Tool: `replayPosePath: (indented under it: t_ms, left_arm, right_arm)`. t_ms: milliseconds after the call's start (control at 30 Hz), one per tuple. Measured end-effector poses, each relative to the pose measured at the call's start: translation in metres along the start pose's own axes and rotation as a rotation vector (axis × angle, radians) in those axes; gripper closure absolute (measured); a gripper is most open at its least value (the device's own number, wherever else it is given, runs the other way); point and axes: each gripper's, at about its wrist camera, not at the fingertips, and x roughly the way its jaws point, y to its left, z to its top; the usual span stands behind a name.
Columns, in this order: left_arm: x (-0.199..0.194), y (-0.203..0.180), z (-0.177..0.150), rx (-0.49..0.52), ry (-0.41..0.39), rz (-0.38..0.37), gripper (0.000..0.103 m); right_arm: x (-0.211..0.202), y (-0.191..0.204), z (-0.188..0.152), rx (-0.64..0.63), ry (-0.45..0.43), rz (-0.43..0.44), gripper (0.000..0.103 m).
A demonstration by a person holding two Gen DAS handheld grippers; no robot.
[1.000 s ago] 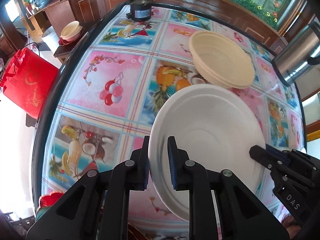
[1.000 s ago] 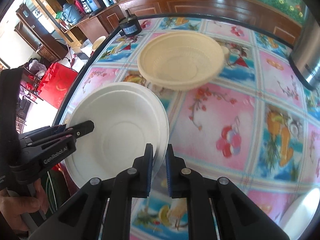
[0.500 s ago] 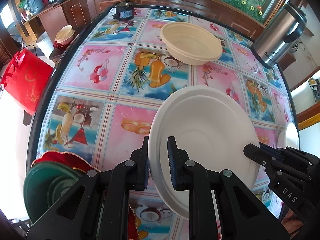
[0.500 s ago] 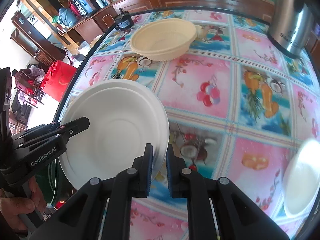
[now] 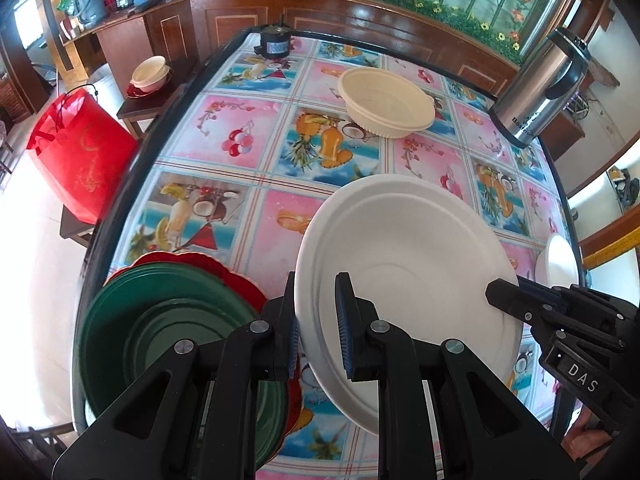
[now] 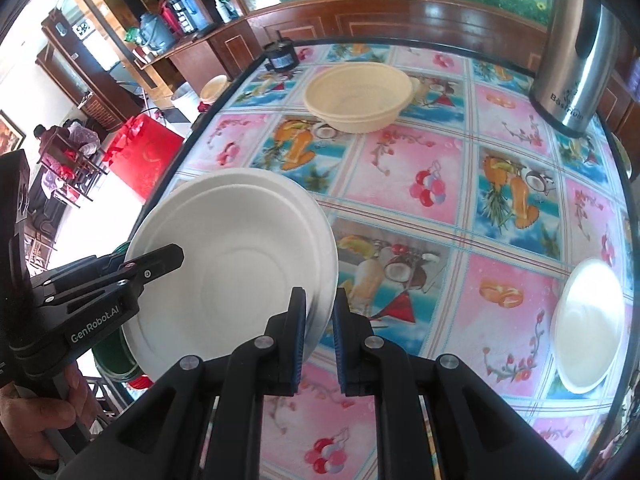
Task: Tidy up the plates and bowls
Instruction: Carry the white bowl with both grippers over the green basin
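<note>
A white plate (image 5: 408, 264) (image 6: 232, 264) hangs tilted above the table, gripped from two sides. My left gripper (image 5: 316, 300) is shut on its left rim, and its tip also shows in the right wrist view (image 6: 172, 256). My right gripper (image 6: 319, 308) is shut on the opposite rim, its tip showing in the left wrist view (image 5: 500, 296). Below and left of the plate sits a stack of green plates (image 5: 168, 340) on a red scalloped plate (image 5: 224, 268). A cream bowl (image 5: 386, 104) (image 6: 358, 94) stands at the far side. Another white plate (image 5: 558, 260) (image 6: 588, 324) lies at the right edge.
The round table (image 5: 240, 132) wears a fruit-print cloth. A steel kettle (image 5: 540, 88) (image 6: 576, 64) stands at the far right, a small black motor (image 5: 274, 42) at the far edge. Off the table to the left are a red bag (image 5: 80, 160) and bowls on a stool (image 5: 150, 76).
Both grippers have drawn back and risen with the white plate. The cream bowl has receded, and the green and red plate stack has come into view at lower left.
</note>
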Motion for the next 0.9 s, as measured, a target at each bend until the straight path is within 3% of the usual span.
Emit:
replayPosePath:
  t_ms: [467, 900]
  left_arm:
    - [-0.045, 0.070, -0.021, -0.096, -0.055, 0.051, 0.087]
    - [-0.042, 0.136, -0.067, -0.209, -0.001, 0.130, 0.087]
  right_arm:
    - [-0.003, 0.070, -0.001, -0.133, -0.007, 0.046, 0.089]
    - [0.028, 0.145, -0.007, -0.303, 0.054, 0.086, 0.089]
